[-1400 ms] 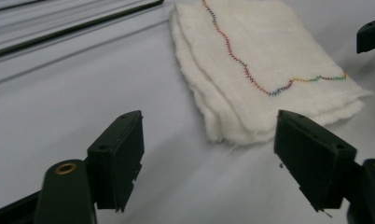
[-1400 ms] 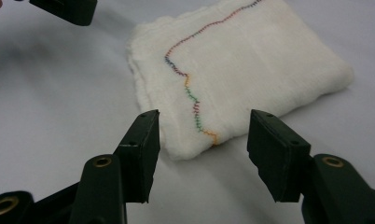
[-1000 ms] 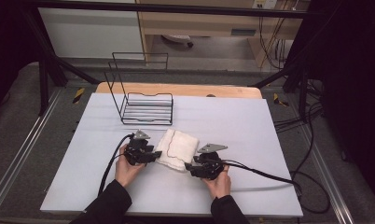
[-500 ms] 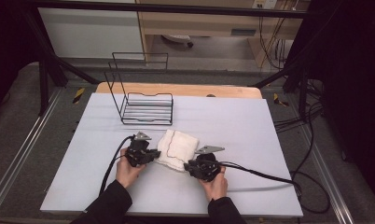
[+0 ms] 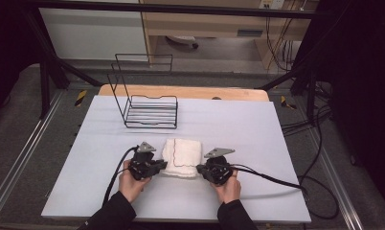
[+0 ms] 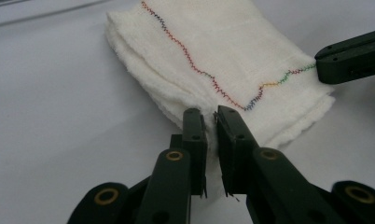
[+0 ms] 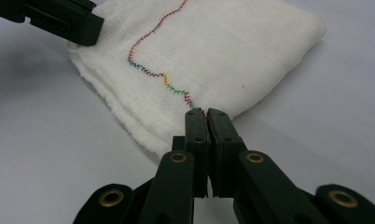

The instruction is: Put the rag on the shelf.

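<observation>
Folded cloth lies near-centre on the worktop; left tongs and right tongs each pinch a near corner. Next, probably, lift both together.

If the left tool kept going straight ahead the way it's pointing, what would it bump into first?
The folded white cloth: the left tool already pinches its near edge. Past the cloth, probably the right tool at the far corner.
</observation>
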Motion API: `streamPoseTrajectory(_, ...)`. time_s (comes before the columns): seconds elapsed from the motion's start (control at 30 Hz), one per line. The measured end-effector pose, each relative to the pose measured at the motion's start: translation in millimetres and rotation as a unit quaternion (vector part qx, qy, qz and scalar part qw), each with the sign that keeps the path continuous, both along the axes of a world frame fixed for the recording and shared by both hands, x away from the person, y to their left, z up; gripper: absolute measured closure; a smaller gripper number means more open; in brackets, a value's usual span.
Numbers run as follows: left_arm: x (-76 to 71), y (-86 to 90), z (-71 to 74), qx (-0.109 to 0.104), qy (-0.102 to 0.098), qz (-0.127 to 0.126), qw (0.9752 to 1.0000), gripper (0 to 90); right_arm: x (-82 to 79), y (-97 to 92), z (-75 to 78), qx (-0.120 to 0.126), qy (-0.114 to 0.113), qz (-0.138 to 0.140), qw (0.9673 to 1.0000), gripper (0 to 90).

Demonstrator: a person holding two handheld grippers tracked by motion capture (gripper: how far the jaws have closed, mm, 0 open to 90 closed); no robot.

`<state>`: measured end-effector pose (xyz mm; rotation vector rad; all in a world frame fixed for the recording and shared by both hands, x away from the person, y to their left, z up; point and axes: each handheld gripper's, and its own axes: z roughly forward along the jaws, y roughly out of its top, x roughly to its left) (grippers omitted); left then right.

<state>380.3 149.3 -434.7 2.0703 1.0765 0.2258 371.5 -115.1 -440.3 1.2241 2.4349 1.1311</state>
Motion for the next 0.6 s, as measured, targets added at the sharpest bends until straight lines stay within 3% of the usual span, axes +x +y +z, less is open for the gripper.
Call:
streamPoseTrajectory(0.07,0.0,-0.2,-2.2,0.006,-0.004,-0.001,1.0,80.3,1.1,-2.5,-3.4,0.005,0.006,0.001,1.0,84.8)
streamPoseTrajectory(0.13,0.1,1.6,-3.2,0.007,-0.004,-0.005,1.0,77.2,1.2,-4.3,-3.5,0.012,0.007,0.002,0.9999,76.4)
streamPoseTrajectory(0.27,-0.5,8.0,2.2,0.012,-0.02,-0.012,0.9996,64.3,1.0,-8.5,4.1,0.028,-0.017,0.011,0.9994,61.1)
streamPoseTrajectory(0.33,0.7,10.7,6.3,0.009,-0.025,-0.015,0.9995,55.8,1.5,-11.3,8.5,0.031,-0.026,0.014,0.9991,57.4)
streamPoseTrajectory(0.4,3.1,14.3,10.2,0.007,-0.027,-0.022,0.9994,49.3,2.4,-14.2,11.3,0.034,-0.038,0.016,0.9986,48.2)
streamPoseTrajectory(0.6,13.8,21.6,16.0,-0.012,-0.024,-0.032,0.9992,31.7,7.9,-27.3,14.0,0.055,-0.043,0.009,0.9975,33.1)
